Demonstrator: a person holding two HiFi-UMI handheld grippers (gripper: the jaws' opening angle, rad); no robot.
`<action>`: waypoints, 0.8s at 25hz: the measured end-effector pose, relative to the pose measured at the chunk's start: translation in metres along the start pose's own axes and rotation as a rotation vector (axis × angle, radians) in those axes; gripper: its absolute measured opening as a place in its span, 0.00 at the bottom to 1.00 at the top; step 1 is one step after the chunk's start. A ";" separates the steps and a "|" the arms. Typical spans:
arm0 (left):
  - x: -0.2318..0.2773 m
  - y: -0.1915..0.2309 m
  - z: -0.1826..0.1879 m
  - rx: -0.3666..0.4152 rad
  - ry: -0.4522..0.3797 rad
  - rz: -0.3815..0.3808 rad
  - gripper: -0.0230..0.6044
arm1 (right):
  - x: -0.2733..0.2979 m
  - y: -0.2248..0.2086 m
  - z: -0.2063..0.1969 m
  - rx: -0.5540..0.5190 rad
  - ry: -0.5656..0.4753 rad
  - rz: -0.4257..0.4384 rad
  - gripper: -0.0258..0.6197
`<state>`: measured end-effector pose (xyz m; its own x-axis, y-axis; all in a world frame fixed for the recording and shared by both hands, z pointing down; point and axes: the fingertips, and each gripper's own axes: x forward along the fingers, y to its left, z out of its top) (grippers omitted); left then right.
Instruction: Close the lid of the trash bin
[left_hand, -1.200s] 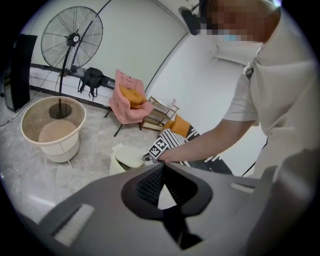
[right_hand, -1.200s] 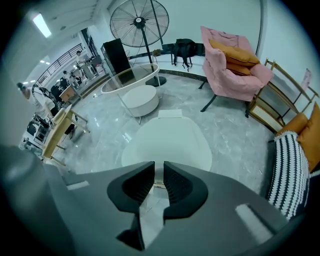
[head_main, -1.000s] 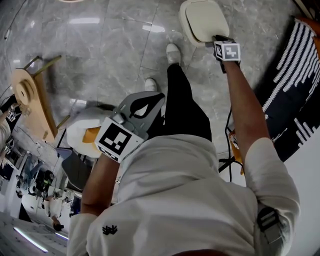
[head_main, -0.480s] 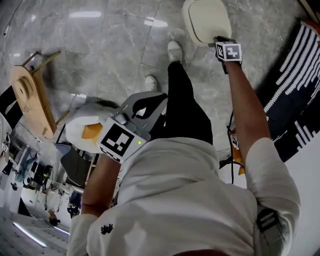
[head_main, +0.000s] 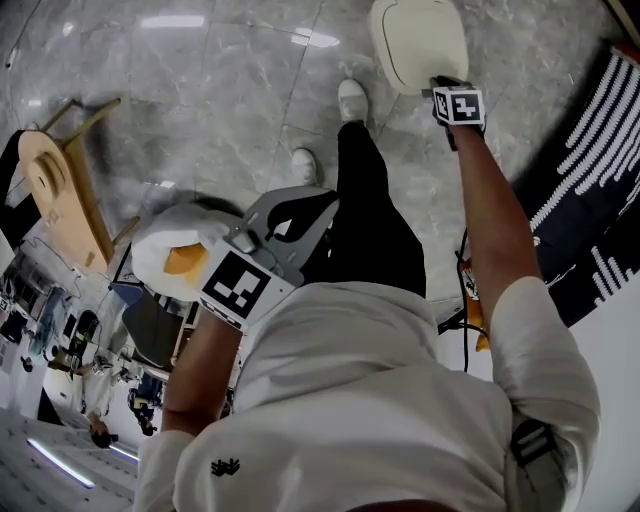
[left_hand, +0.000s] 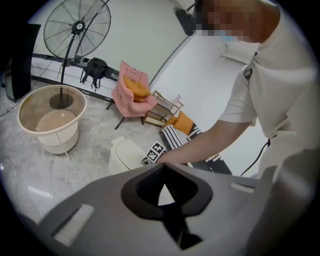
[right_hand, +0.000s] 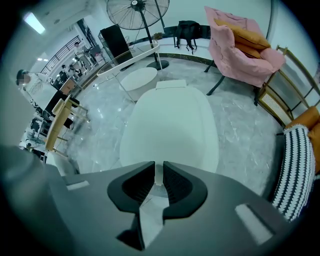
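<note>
The cream trash bin (head_main: 415, 40) stands on the marble floor ahead of the person's feet, and its lid (right_hand: 170, 130) lies flat and down. My right gripper (head_main: 434, 84) is stretched out to the near edge of the lid. Its jaws are drawn together to a thin slit, and nothing sits between them (right_hand: 158, 175). My left gripper (head_main: 315, 203) is held back near the person's waist, shut and empty. In the left gripper view the bin (left_hand: 125, 155) shows beyond the shut jaws (left_hand: 161, 172), with the right gripper's marker cube (left_hand: 155, 151) beside it.
The person's white shoes (head_main: 352, 100) stand just left of the bin. A striped rug (head_main: 590, 200) lies to the right and a wooden chair (head_main: 60, 190) to the left. Beyond the bin are a round low table (right_hand: 135, 75), a standing fan (right_hand: 137, 7) and a pink chair (right_hand: 240, 45).
The right gripper stays at the near edge of the lid. The bin has drifted slightly up in the head view. The left gripper has barely moved.
</note>
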<state>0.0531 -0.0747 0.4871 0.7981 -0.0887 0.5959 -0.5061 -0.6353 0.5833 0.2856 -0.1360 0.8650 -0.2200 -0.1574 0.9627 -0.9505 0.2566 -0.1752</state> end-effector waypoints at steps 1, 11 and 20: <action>0.001 0.002 0.000 -0.001 0.003 -0.001 0.13 | 0.003 -0.001 0.000 0.000 0.004 -0.001 0.12; 0.012 0.012 -0.001 -0.003 0.010 -0.004 0.13 | 0.018 -0.006 -0.005 -0.005 0.024 -0.005 0.10; 0.014 0.012 -0.004 -0.009 0.015 -0.002 0.13 | 0.024 -0.008 -0.006 -0.011 0.032 -0.013 0.10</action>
<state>0.0571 -0.0802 0.5051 0.7945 -0.0759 0.6025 -0.5071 -0.6289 0.5894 0.2889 -0.1358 0.8903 -0.2008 -0.1304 0.9709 -0.9506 0.2655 -0.1609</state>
